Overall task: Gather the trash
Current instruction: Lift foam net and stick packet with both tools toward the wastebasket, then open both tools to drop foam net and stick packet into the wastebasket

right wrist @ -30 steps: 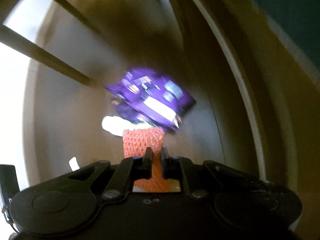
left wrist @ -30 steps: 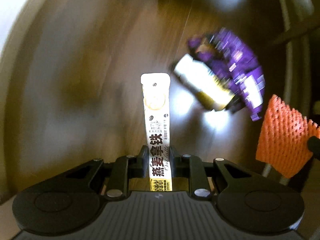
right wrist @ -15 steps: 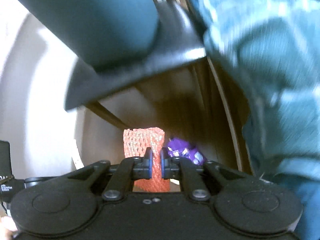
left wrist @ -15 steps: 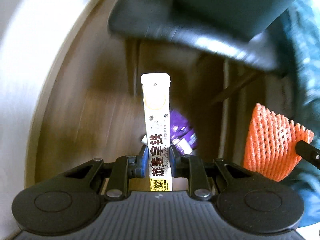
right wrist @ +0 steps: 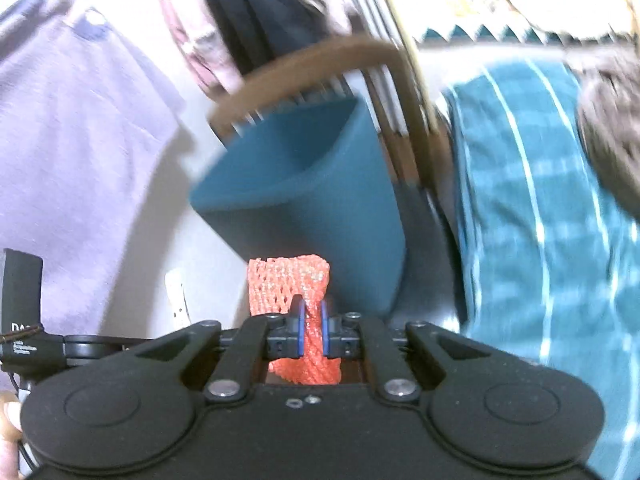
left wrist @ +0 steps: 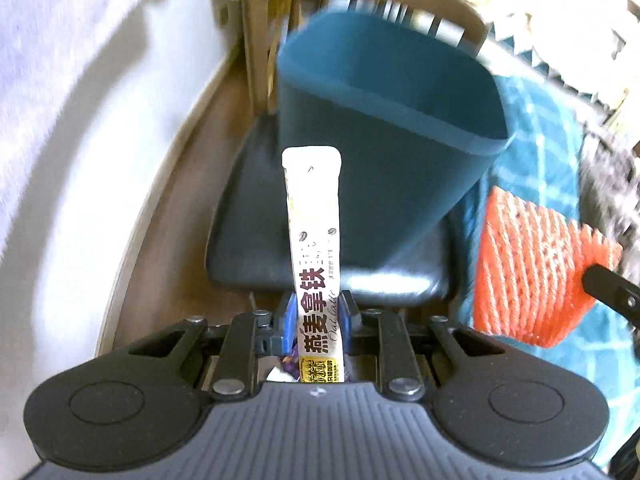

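Note:
My left gripper (left wrist: 318, 306) is shut on a long white oat-latte sachet (left wrist: 314, 232) that sticks straight out ahead of it. My right gripper (right wrist: 310, 312) is shut on an orange foam fruit net (right wrist: 288, 284); the same net (left wrist: 532, 268) shows at the right of the left wrist view. A teal bin (left wrist: 384, 120) stands open-topped on a dark chair seat (left wrist: 248, 216), just beyond both held items; it appears again as the bin (right wrist: 312, 200) in the right wrist view. A purple wrapper (left wrist: 291, 362) peeks out low behind the left jaws, on the floor.
The wooden chair back (left wrist: 260, 32) rises behind the bin. A teal checked cloth (right wrist: 532, 200) lies to the right. A pale wall (left wrist: 80, 100) and a lilac garment (right wrist: 72, 120) are on the left. The left gripper's body (right wrist: 20, 320) edges into the right wrist view.
Both grippers have risen from the wooden floor with their items held. The purple wrapper dropped out of sight below, and the teal bin on the chair came into view ahead.

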Demonstrator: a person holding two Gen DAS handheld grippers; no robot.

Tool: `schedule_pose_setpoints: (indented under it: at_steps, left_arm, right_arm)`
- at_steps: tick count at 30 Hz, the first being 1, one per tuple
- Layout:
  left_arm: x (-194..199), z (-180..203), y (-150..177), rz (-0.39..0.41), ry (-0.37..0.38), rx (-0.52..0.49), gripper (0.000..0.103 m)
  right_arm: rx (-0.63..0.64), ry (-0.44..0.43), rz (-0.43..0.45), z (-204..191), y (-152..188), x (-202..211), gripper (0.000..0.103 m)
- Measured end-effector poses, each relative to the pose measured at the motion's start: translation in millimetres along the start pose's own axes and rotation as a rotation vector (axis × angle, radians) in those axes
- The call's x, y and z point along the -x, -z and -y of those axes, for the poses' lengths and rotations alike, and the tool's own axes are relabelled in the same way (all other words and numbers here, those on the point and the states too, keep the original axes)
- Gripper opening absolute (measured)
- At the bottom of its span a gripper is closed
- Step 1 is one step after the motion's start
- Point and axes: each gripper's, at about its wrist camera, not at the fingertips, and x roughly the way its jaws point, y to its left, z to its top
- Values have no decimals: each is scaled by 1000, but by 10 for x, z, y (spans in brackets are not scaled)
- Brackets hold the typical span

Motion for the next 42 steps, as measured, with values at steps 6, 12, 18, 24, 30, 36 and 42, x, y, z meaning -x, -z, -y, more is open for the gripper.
schedule_pose_setpoints:
  at_steps: [6,12,18,24,30,36,42]
  left_arm:
    - [355,365,-457,91,1,-14,21]
    - [480,409,-991,130,1,-37,21]
    - [53,472,-1516,104,24,-108,21]
    - [-466,516,-1820,6,28,-235,21]
    - [-902,493,-1913,-77,29,-323,21]
    - [-1268,471,-1910,-163,30,-384,21]
    - [-1597,492,-1843,-243,29,-430,22]
  right_arm:
    - [110,-34,79,-138,-662,249,7]
    - [150,-17,119,-215,-1054,162,7]
    - [174,38,98,-354,-1247,-152,7]
    - [140,117,24,-456,-1303,-660,7]
    - [159,192,-59,-630,-1273,-1072,7]
    - [166,220,-142,-711,-1167,-1345,7]
    - [167,253,-193,-750,-1091,-1511,12]
